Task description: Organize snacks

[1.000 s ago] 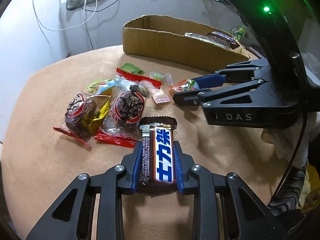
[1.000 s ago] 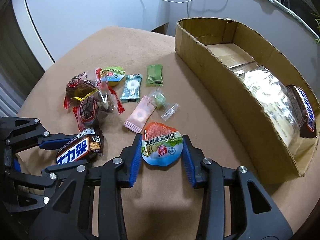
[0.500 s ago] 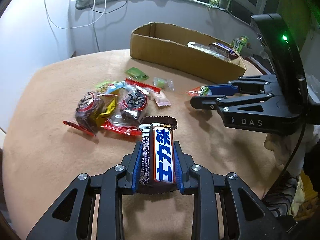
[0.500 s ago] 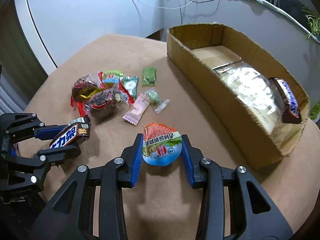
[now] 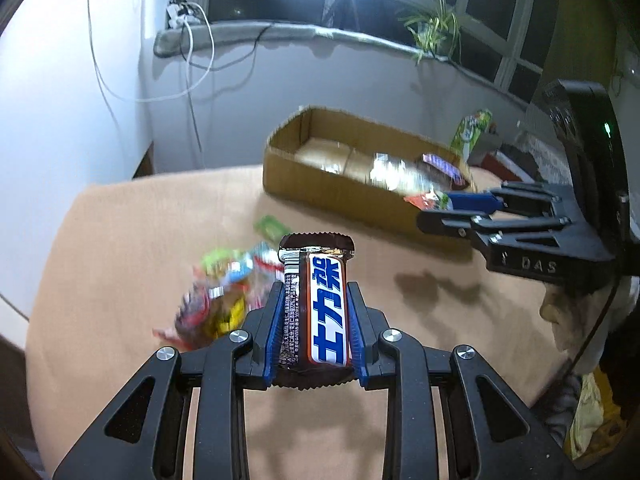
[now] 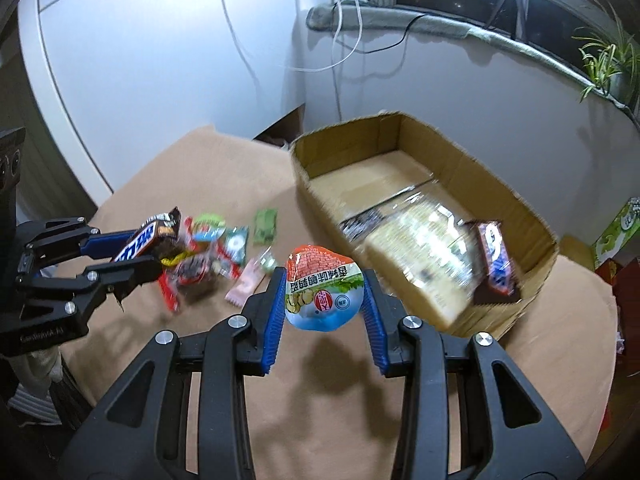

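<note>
My left gripper (image 5: 316,292) is shut on a brown chocolate bar (image 5: 320,304) with a blue and white label, held well above the table. The same bar (image 6: 150,240) shows in the right wrist view at the left, in the left gripper (image 6: 136,254). My right gripper (image 6: 324,280) is shut on a round sealed snack cup (image 6: 320,288) with a red, green and blue lid; it appears at the right in the left wrist view as the right gripper (image 5: 432,210). A cardboard box (image 6: 532,216) lies ahead, holding a clear wrapped pack (image 6: 416,236) and another chocolate bar (image 6: 494,256).
A pile of small wrapped snacks (image 6: 216,256) lies on the tan tablecloth (image 6: 344,408) left of the box. A green candy (image 5: 270,227) sits apart from it. A windowsill with cables and a plant (image 6: 608,56) runs behind the table.
Both grippers have risen with their snacks, so the table and box look smaller and farther. The right gripper now hangs close to the box's near corner.
</note>
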Demonstrator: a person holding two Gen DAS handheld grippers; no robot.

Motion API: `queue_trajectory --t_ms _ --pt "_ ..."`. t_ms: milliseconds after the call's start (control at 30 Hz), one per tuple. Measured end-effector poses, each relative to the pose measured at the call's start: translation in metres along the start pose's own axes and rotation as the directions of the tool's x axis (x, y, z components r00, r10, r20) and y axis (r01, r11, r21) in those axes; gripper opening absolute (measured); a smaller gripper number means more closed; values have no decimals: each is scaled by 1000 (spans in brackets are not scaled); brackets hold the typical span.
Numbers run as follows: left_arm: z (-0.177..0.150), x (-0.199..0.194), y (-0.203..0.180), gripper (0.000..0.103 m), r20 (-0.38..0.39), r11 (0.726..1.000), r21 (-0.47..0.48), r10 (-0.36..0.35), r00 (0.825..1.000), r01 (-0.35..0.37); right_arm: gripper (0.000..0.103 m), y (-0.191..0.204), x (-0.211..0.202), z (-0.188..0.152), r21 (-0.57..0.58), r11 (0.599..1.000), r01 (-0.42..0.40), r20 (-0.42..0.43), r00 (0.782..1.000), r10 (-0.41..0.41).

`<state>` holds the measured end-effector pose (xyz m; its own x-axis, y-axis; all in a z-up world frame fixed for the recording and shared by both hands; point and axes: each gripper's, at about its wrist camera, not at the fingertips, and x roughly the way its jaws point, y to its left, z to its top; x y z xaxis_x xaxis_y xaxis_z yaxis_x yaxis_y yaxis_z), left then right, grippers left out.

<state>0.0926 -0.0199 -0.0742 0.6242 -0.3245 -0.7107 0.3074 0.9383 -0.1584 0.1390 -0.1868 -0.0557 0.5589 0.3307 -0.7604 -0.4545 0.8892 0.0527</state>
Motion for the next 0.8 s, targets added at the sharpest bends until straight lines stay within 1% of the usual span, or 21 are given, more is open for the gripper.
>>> queue_trajectory --t_ms 233,500,800 --pt "41 11 -2 27 46 1000 5 -4 999 4 38 -25 8 27 30 999 19 12 1000 -19" --pt "75 39 -2 27 38 1000 20 -9 999 9 38 -54 26 52 59 998 32 9 999 -33" --pt "96 69 1 27 16 1000 15 -19 1000 19 38 -76 55 73 82 996 35 -14 999 -34"
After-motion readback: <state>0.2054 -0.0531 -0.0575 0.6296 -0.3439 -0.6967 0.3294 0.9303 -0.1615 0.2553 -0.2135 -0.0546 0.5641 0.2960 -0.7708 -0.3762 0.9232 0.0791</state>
